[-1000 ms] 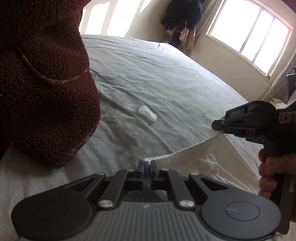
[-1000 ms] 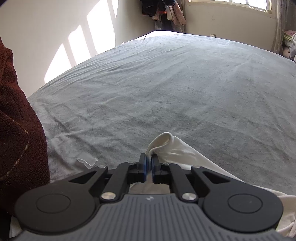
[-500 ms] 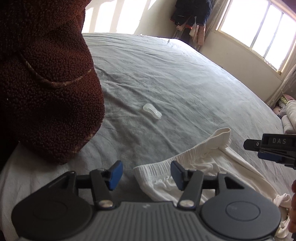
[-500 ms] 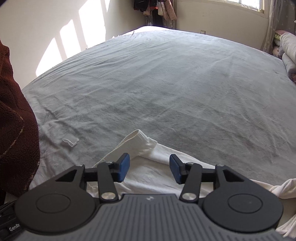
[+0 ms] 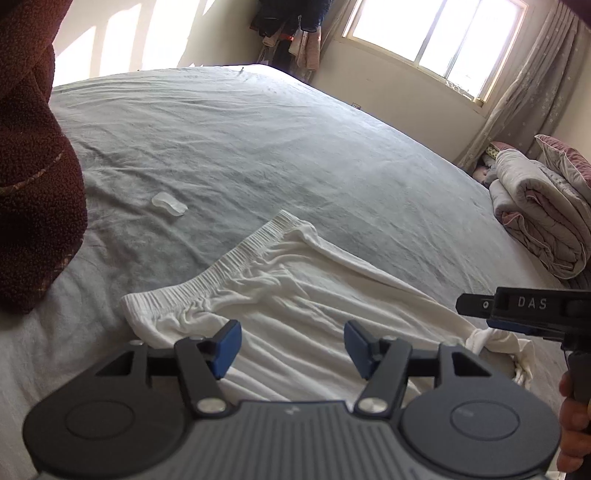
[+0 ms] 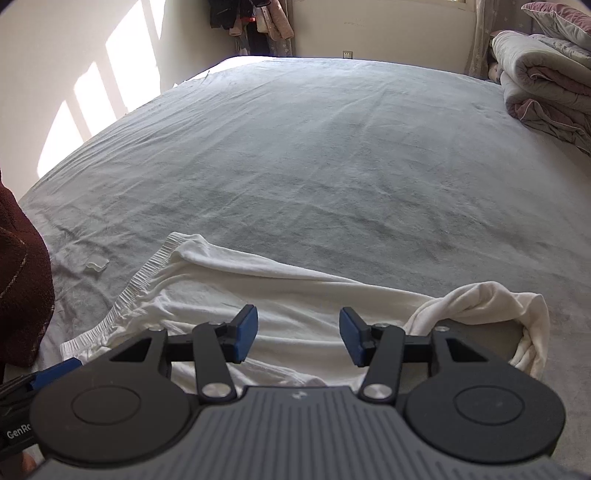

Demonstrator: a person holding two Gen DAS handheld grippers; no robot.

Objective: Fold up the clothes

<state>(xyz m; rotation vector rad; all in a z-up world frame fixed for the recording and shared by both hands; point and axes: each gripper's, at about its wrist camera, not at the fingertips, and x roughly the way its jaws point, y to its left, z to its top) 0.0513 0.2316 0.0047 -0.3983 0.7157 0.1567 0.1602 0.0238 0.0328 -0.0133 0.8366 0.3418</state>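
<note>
Place: we are in a home bedroom.
Bed: we see a wide bed under a wrinkled grey fleece sheet (image 6: 332, 166) filling most of both views.
Bedding: we note a folded grey-and-mauve quilt (image 5: 535, 214) at the bed's far right edge.
Window: we see a bright sliding window (image 5: 436, 37) with a pale patterned curtain (image 5: 532, 77) beside it.
Corner: we see dark and pink clothes hanging (image 5: 291, 33) in the far corner.
Walls: we see plain cream walls with sun patches (image 6: 92, 92).

The letters "DAS" stand in pale print on the black body of the right claw (image 5: 476, 306), seen from the left wrist. In the right wrist view, "GenR", cut off, shows on the left claw's (image 6: 55, 369) black body at the lower left edge.
</note>
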